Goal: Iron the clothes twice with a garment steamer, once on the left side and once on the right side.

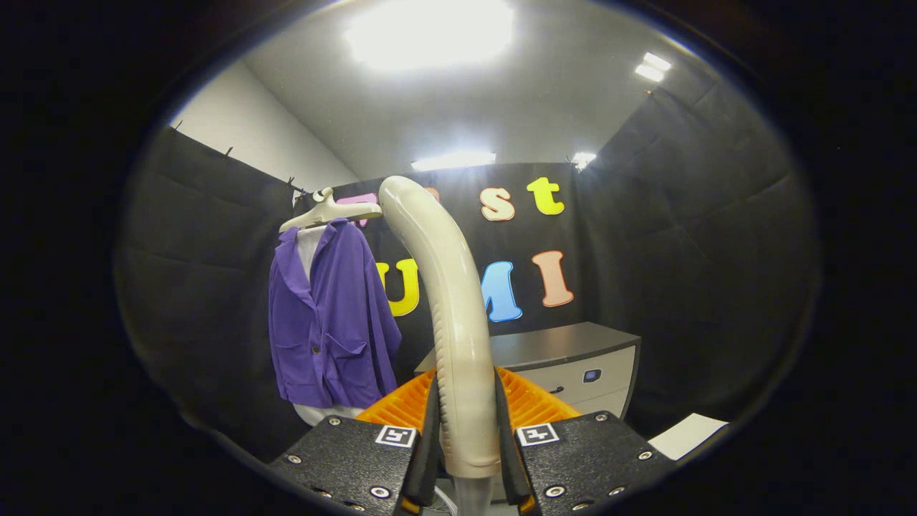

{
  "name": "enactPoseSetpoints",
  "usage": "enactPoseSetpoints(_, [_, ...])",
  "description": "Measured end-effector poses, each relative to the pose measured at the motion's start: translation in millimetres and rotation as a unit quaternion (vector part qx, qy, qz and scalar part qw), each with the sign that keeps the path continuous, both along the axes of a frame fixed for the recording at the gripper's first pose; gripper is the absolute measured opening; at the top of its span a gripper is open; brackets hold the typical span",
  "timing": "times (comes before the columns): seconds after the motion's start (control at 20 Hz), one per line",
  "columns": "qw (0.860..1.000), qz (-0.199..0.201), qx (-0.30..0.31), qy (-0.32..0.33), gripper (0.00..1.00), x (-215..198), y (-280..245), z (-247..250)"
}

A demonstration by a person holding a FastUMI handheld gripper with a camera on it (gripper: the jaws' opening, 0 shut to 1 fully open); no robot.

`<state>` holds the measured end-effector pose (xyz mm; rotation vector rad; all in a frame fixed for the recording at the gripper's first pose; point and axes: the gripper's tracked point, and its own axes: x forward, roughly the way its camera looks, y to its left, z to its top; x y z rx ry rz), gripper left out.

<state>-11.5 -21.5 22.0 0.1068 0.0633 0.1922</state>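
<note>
— Two fingers of the tool [464,430] squeeze the steamer [455,315] by its handle. Why hold it so low?

— I think so its curved top can reach the clothes. It looks smooth, with ribs down one side.

— Where's the shirt [331,315]?

— Beyond the fingers, off to one side. It's soft, purple, on a hanger [331,212], not touched yet.

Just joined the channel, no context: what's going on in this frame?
A hand-held gripper is shut on the cream handle of a garment steamer, both fingers pressing its sides; the handle rises and curves away ahead of the fingers. Beyond and to one side, a purple shirt hangs on a pale hanger against the booth wall. The steamer is apart from the shirt, so no pass is under way. A grey cabinet stands further back.
</note>
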Motion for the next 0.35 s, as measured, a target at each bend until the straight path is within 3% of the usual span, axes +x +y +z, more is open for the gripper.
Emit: enactPoseSetpoints(0.35, [1.000,-0.003,-0.001,0.003,0.36,-2.5,-1.0,-0.5])
